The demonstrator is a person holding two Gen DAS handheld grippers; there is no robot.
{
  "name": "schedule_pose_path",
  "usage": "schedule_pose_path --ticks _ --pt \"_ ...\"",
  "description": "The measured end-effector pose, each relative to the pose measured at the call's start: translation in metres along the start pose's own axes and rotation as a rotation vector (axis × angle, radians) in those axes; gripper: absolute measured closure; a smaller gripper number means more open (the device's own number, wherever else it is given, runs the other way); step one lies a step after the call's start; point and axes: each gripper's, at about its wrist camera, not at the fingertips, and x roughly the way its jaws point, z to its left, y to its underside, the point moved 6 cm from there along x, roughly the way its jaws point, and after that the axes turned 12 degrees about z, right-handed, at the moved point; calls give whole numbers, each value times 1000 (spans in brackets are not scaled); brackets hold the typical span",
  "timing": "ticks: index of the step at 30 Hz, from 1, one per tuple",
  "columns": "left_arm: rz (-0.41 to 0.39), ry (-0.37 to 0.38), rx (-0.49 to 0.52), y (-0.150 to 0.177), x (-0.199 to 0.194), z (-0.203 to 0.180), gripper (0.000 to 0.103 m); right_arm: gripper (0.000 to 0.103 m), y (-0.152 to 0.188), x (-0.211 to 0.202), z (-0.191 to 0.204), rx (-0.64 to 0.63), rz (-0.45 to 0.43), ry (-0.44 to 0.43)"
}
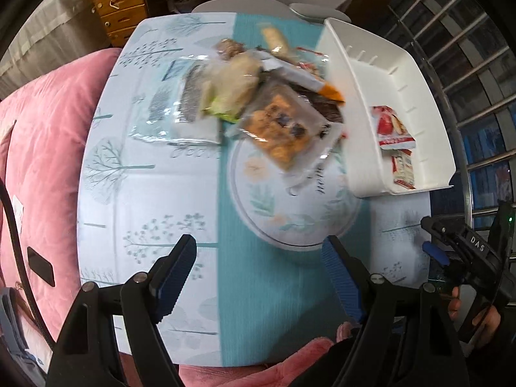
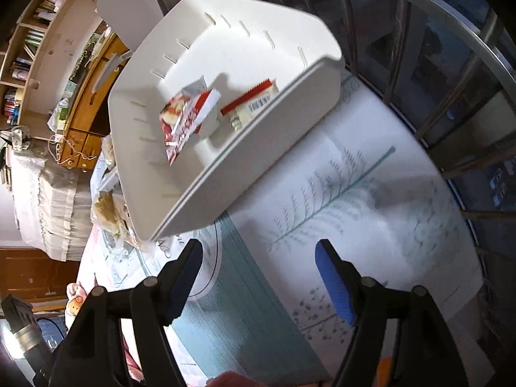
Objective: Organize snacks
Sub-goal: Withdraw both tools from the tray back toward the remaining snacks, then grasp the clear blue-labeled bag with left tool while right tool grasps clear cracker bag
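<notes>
Item: both grippers empty and hovering over the worktop, snack sorting under way.

I am holding the left gripper point(image 1: 258, 277) wide and empty, pointing steeply down at the round plate point(image 1: 254, 206); the right gripper point(image 2: 258, 283) is likewise spread, nothing between its pads, aiming down at the bare tablecloth point(image 2: 371, 213). Beyond the plate, the snack pile point(image 1: 258, 96) is lying loose, cookie packet point(image 1: 280, 129) nearest. Farther right, the white bin point(image 1: 354, 135) is already holding two red-and-white packets point(image 2: 187, 119). I am judging it best to lift the topmost packet by one edge, avoiding crushing.
</notes>
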Motion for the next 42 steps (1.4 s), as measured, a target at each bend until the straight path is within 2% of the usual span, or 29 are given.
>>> schedule_pose_path --ticks 6,17,19,22,27,35,42 --pt "21 37 67 2 -5 43 23 30 38 17 20 73 -16 14" --pt "49 45 210 -18 -15 114 22 30 101 37 73 177 -144 -12" --pt "50 44 223 -26 -15 122 22 24 108 38 81 189 -161 -22" --pt "46 41 230 -38 -17 129 22 21 116 39 93 194 -181 -27" --pt "49 51 224 -57 -22 139 18 20 118 42 112 172 -195 -33" --pt "41 48 167 -90 -20 148 16 15 102 61 146 92 -210 -53" --pt "50 17 126 -120 -6 144 16 14 80 85 176 -13 -224 -15"
